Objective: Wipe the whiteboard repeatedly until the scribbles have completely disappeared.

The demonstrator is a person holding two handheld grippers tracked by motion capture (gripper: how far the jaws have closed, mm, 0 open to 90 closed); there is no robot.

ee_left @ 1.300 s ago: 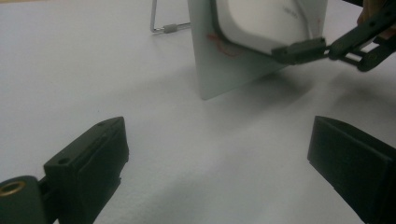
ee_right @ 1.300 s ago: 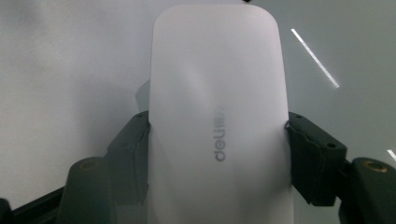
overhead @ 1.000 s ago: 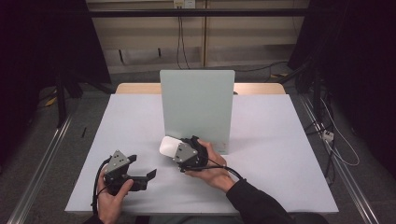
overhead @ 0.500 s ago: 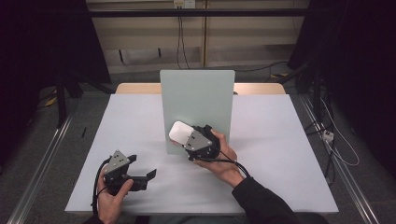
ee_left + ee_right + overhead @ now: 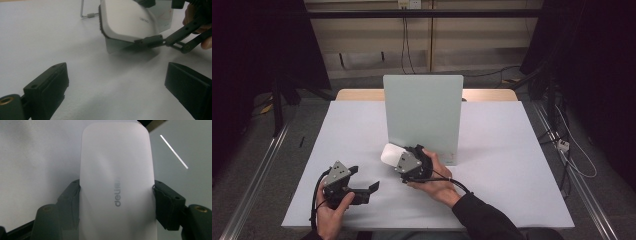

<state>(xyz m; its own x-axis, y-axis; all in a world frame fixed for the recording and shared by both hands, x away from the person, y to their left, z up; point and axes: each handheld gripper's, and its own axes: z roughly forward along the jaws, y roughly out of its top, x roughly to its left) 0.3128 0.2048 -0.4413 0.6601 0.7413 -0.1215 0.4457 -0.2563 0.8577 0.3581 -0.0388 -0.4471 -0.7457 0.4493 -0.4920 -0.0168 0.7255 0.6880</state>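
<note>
Clamped in the right gripper (image 5: 398, 161): one white eraser (image 5: 390, 154), squeezed by both side edges, lifted off the white table (image 5: 512, 165), just in front of the upright pale green board (image 5: 422, 115). Resting low on the table, well apart: the left gripper (image 5: 374, 186), jaws spread wide, nothing between. One eraser, one board, two grippers; containers none to tell.

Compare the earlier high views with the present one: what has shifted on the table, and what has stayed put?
The right gripper, staying shut on the white eraser, carried it toward the upright board, then drew slightly back. The left gripper stayed open and still on the table; the board did not move.
</note>
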